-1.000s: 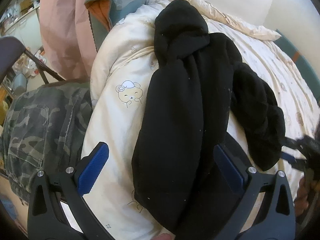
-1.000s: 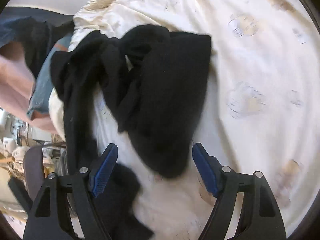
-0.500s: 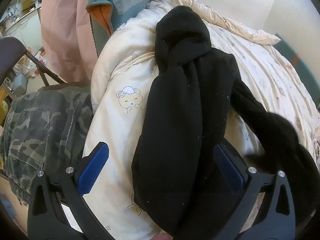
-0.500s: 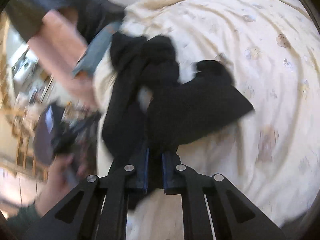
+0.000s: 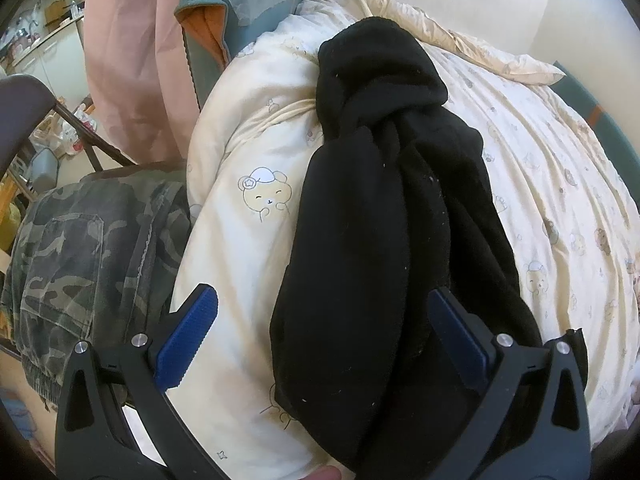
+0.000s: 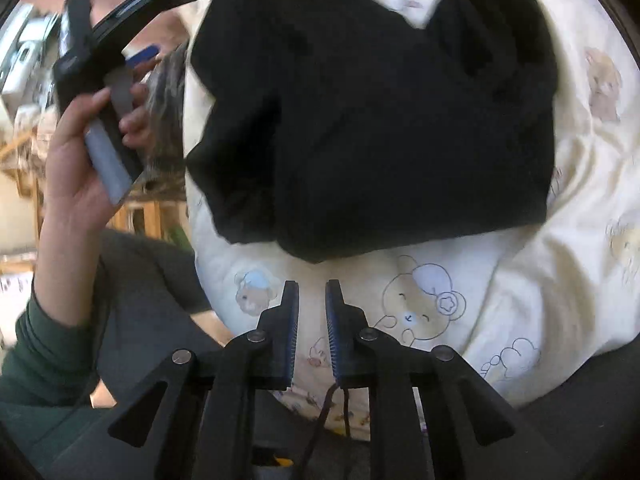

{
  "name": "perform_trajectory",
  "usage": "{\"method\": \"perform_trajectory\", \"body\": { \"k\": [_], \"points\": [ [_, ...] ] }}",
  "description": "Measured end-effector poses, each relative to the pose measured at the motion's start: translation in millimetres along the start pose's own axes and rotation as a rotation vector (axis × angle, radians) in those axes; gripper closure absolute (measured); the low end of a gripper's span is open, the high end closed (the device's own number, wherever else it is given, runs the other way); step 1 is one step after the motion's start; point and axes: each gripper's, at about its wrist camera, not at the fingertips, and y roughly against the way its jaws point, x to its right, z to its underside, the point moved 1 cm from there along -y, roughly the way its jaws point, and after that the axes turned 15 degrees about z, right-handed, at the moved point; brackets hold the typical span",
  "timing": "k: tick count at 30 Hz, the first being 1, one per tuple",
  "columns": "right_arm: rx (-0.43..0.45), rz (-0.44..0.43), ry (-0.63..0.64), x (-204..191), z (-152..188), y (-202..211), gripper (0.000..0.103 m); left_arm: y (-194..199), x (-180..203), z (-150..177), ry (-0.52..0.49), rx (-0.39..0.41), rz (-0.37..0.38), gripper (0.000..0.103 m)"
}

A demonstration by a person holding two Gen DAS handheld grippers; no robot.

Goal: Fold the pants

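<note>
Black fleece pants (image 5: 380,220) lie bunched and twisted on a cream duvet (image 5: 248,200) with bear prints. My left gripper (image 5: 320,296) hangs open and wide above their near end; the cloth lies between the blue pads without being pressed. In the right wrist view the pants (image 6: 380,100) spread as a broad dark heap ahead. My right gripper (image 6: 311,284) sits just short of their near edge, its jaws a narrow gap apart and opening, with nothing between them. A hand (image 6: 72,152) holds the left gripper (image 6: 100,52) at the left.
A camouflage garment (image 5: 80,240) lies left of the duvet. Behind it hang a pink curtain (image 5: 128,40) and a teal cushion (image 5: 240,8) with orange lining. A dark chair (image 5: 24,96) stands at far left. The duvet (image 6: 540,280) slopes away to the right.
The right gripper shut on a pant leg, dragged it toward the near side, then let go; its jaws now stand slightly apart. The left gripper has not moved.
</note>
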Motion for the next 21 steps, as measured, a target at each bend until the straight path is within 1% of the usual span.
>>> {"method": "perform_trajectory", "body": {
  "k": [1, 2, 3, 4, 5, 8, 9, 12, 13, 14, 15, 17, 18, 21],
  "points": [
    [0.015, 0.002, 0.02, -2, -6, 9, 0.081, 0, -1, 0, 0.002, -0.002, 0.002, 0.0],
    [0.038, 0.005, 0.028, -3, -13, 19, 0.071, 0, 0, -1, 0.005, -0.002, 0.002, 0.0],
    [0.067, 0.005, 0.029, -2, -21, 30, 0.05, 0, -1, -2, 0.01, -0.001, 0.004, 0.0],
    [0.117, 0.008, 0.02, 1, -31, 45, 0.04, 0, -1, -2, 0.015, 0.001, 0.007, 0.0],
    [0.166, 0.006, 0.006, 6, -40, 57, 0.034, 0, -1, -3, 0.021, 0.003, 0.01, 0.0],
    [0.287, -0.014, -0.055, 25, -85, 89, 0.034, 2, -1, -5, 0.027, 0.009, 0.015, 0.0],
    [0.329, -0.029, -0.089, 35, -110, 97, 0.034, 1, -1, -6, 0.027, 0.009, 0.015, 0.0],
    [0.382, -0.031, -0.156, 47, -174, 98, 0.034, -1, -2, -7, 0.029, 0.002, 0.01, 0.0],
    [0.403, -0.027, -0.187, 50, -206, 94, 0.034, -2, -3, -8, 0.032, -0.001, 0.01, 0.0],
    [0.417, -0.025, -0.205, 54, -227, 92, 0.034, -3, -5, -11, 0.042, -0.004, 0.011, 0.0],
    [0.44, -0.016, -0.23, 62, -257, 87, 0.034, -5, -8, -13, 0.052, -0.006, 0.014, 0.0],
    [0.457, 0.033, -0.257, 72, -299, 73, 0.034, -9, -12, -18, 0.068, -0.013, 0.019, 0.0],
    [0.468, 0.057, -0.285, 81, -325, 65, 0.034, -11, -15, -22, 0.082, -0.019, 0.02, 0.0],
    [0.444, 0.086, -0.362, 99, -373, 42, 0.034, -12, -23, -32, 0.109, -0.011, 0.028, 0.0]
  ]
}}
